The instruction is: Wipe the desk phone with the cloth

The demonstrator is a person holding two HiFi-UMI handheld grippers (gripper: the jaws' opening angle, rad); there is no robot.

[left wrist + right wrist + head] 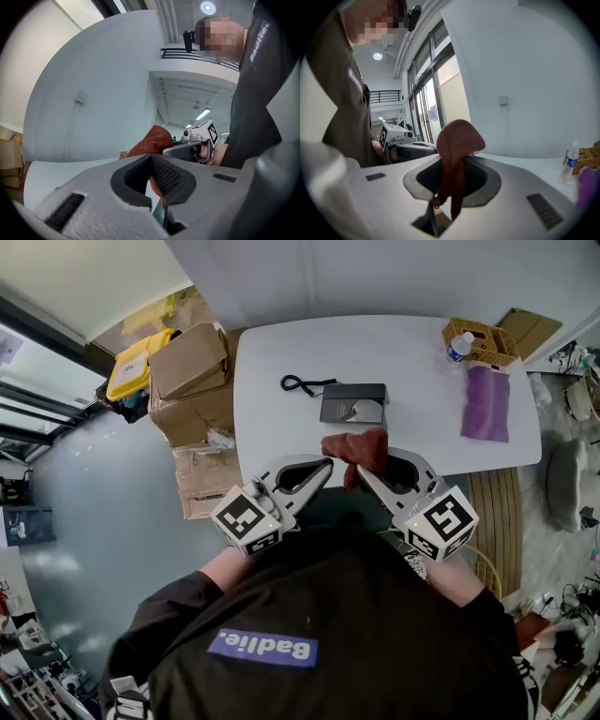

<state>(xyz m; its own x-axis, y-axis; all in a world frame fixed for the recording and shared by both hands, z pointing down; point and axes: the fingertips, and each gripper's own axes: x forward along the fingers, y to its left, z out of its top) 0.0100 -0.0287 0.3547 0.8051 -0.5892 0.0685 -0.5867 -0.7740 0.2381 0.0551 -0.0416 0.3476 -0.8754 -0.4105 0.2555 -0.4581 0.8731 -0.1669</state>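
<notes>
One rust cloth (356,446) hangs pinched in your right claw (360,470) — your left claw (328,465) is closed, empty, just beside it — near one desk phone (353,402) on the surface (403,357).

white table (412,362) – rounded corners | cardboard boxes (187,362) left of it | grey floor (94,512) | tall windows (440,79) | white wall (525,70)

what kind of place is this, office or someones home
Most likely an office or lab workspace rather than a home: a white table carrying a desk phone, stacked cardboard boxes beside it, and tall windows along one wall.
</notes>
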